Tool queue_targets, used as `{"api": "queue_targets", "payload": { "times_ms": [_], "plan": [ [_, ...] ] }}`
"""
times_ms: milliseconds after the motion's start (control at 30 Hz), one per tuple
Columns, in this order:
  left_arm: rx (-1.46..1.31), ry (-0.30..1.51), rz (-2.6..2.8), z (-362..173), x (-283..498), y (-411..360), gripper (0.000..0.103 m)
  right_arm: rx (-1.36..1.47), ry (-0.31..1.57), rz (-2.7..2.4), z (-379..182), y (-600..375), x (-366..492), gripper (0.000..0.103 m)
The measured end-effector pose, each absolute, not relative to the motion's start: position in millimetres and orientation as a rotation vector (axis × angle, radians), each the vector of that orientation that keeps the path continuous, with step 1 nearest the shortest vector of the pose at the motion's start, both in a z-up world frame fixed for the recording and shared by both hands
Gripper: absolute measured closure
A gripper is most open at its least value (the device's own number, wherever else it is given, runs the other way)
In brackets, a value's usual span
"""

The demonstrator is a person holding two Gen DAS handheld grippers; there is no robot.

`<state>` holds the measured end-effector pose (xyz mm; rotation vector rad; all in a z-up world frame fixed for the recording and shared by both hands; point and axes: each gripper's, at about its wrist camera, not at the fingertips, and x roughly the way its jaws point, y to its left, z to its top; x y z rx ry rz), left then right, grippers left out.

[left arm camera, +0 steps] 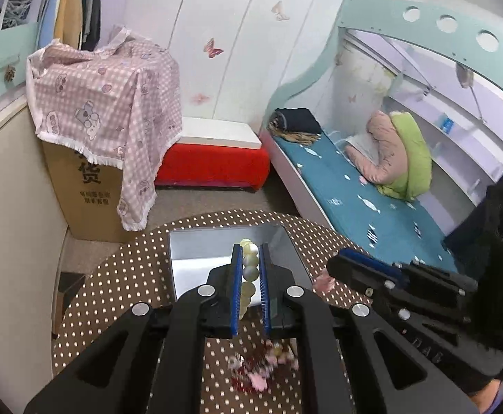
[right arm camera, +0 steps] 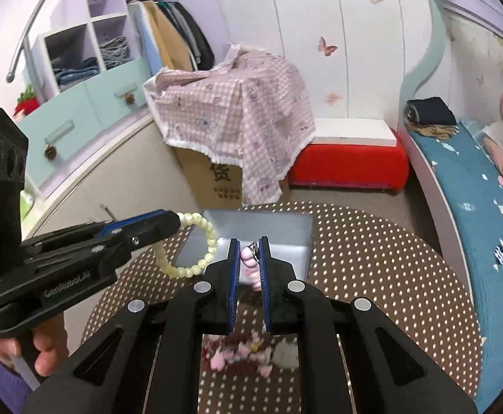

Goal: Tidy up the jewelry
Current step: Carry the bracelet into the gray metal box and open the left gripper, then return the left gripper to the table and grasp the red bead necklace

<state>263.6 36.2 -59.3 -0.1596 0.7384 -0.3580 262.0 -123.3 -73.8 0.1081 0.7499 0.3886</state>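
Your left tongs (left arm camera: 250, 269) are closed on the pale yellow bead bracelet (right arm camera: 196, 248), held above the grey tray (right arm camera: 285, 227); your right tongs (right arm camera: 250, 269) are pinched on a pink beaded piece (right arm camera: 251, 265). The tray looks bare, and a blurred heap of pink and red jewelry (left arm camera: 261, 365) lies on the dotted counter (right arm camera: 372, 258), so most sorting is left

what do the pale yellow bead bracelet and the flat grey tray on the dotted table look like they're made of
Pale yellow bead bracelet: round, glossy, slightly translucent beads with soft highlights, probably polished stone, glass or resin; the pictures cannot settle which. The left gripper is shut on it.

Flat grey tray: smooth, satiny surface with a mirror-like sheen, likely brushed metal, possibly coated plastic.
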Motion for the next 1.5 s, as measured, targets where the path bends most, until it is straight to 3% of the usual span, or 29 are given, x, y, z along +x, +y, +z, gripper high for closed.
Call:
{"api": "queue_targets", "payload": {
  "times_ms": [533,600,667,833,900,967,1033,1133,1300,1500],
  "plan": [
    [-0.126,0.894,-0.236,-116,304,33,0.093,0.149,0.894,0.378,-127,-108,297,0.091],
    [-0.131,0.890,-0.239,-114,300,34,0.074,0.155,0.891,0.376,-127,-109,297,0.091],
    [-0.129,0.874,-0.229,-111,298,34,0.068,0.158,0.893,0.377,-128,-111,297,0.091],
    [-0.129,0.871,-0.235,-109,291,32,0.065,0.185,0.890,0.372,-131,-118,294,0.089],
    [-0.125,0.861,-0.235,-106,286,32,0.051,0.191,0.887,0.370,-129,-121,290,0.089],
    [-0.116,0.833,-0.228,-101,278,33,0.046,0.190,0.872,0.361,-126,-125,283,0.082],
    [-0.104,0.802,-0.226,-95,267,35,0.042,0.182,0.842,0.335,-121,-132,273,0.053],
    [-0.073,0.733,-0.207,-86,242,39,0.033,0.171,0.804,0.318,-114,-144,255,0.051],
    [-0.050,0.702,-0.184,-91,207,49,0.033,0.111,0.772,0.266,-118,-164,226,0.050],
    [-0.084,0.806,-0.188,-128,193,54,0.033,0.110,0.810,0.226,-148,-189,204,0.050]
  ]
}}
